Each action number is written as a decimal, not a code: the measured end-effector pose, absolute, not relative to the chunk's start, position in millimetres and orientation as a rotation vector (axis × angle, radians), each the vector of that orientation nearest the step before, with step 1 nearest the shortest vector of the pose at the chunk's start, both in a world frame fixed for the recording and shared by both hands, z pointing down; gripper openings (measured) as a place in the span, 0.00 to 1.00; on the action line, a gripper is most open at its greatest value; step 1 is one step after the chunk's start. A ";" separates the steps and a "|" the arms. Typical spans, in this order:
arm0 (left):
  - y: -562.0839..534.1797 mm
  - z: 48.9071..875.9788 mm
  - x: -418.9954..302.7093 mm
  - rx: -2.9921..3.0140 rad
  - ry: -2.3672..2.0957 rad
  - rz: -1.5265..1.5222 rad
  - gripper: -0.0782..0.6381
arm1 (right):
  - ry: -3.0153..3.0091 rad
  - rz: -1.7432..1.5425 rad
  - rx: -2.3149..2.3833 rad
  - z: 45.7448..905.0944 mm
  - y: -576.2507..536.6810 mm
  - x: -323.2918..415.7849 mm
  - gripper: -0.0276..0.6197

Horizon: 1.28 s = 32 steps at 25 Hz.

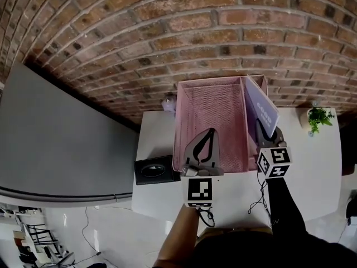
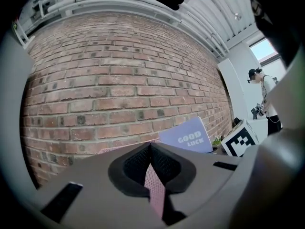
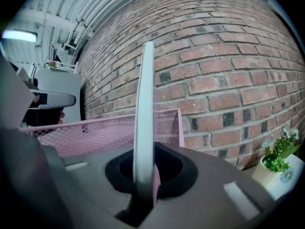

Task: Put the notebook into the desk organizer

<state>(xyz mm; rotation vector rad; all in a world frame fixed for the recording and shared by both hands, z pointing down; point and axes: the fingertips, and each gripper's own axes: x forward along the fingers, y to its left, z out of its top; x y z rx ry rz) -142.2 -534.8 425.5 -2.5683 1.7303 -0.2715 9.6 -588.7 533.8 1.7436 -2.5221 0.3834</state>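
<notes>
Notebook (image 1: 262,111) (image 2: 187,136) (image 3: 144,104), pale lilac with "GOOD LUCK" printed on its cover, stands on edge and leans slightly at the right side of a pink mesh organizer (image 1: 215,116) (image 3: 95,132). It sits at the narrow right section, past the divider. You cannot tell how deep its lower edge reaches.

Your right tool (image 1: 262,130) (image 3: 145,151) is closed narrow on the notebook's near edge. In the right gripper view, the notebook rises edge-on from between the jaws, with the organizer's mesh behind it.

Your left tool (image 1: 210,132) (image 2: 150,146) is clamped on the organizer. A strip of pink mesh is pinched between its jaws, over the wide left section.

The organizer stands at the middle of the back edge of a white counter (image 1: 312,172), against a brick wall (image 1: 167,27).

A small potted plant (image 1: 319,118) (image 3: 279,156) sits near the back right corner, well apart from the organizer. A black square dish (image 1: 156,170) lies at the left edge, just beside the organizer's front left corner.
</notes>
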 end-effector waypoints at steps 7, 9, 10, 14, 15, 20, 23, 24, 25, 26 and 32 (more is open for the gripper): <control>-540.4 429.1 -147.8 -2.566 1.747 -0.264 0.12 | -2.510 0.388 1.743 543.7 -600.4 7.0 0.09; -541.6 427.3 -149.9 -2.559 1.747 -0.260 0.12 | -2.506 0.382 1.732 545.9 -603.4 3.6 0.09; -541.7 427.8 -150.9 -2.558 1.749 -0.268 0.12 | -2.501 0.381 1.722 547.7 -604.8 1.7 0.09; -540.8 430.8 -152.9 -2.561 1.754 -0.287 0.12 | -2.468 0.416 1.699 557.3 -609.3 -0.7 0.09; -540.6 430.5 -153.9 -2.559 1.753 -0.284 0.12 | -2.462 0.431 1.696 559.2 -610.3 -1.5 0.09; -541.0 426.2 -158.8 -2.543 1.751 -0.257 0.12 | -2.434 0.424 1.668 562.4 -611.5 -6.3 0.09; -540.9 428.0 -160.5 -2.545 1.757 -0.267 0.12 | -2.435 0.438 1.659 563.9 -612.0 -6.8 0.09; -540.9 428.3 -160.5 -2.547 1.758 -0.268 0.12 | -2.436 0.442 1.655 564.2 -612.0 -7.1 0.09; -540.8 428.0 -160.2 -2.547 1.757 -0.266 0.12 | -2.437 0.445 1.651 564.5 -611.7 -7.5 0.09; -540.8 426.1 -159.5 -2.544 1.749 -0.257 0.12 | -2.435 0.447 1.648 564.9 -611.1 -7.7 0.09; -537.7 427.3 -159.8 -2.548 1.759 -0.269 0.12 | -2.416 0.467 1.617 573.1 -604.7 -8.5 0.09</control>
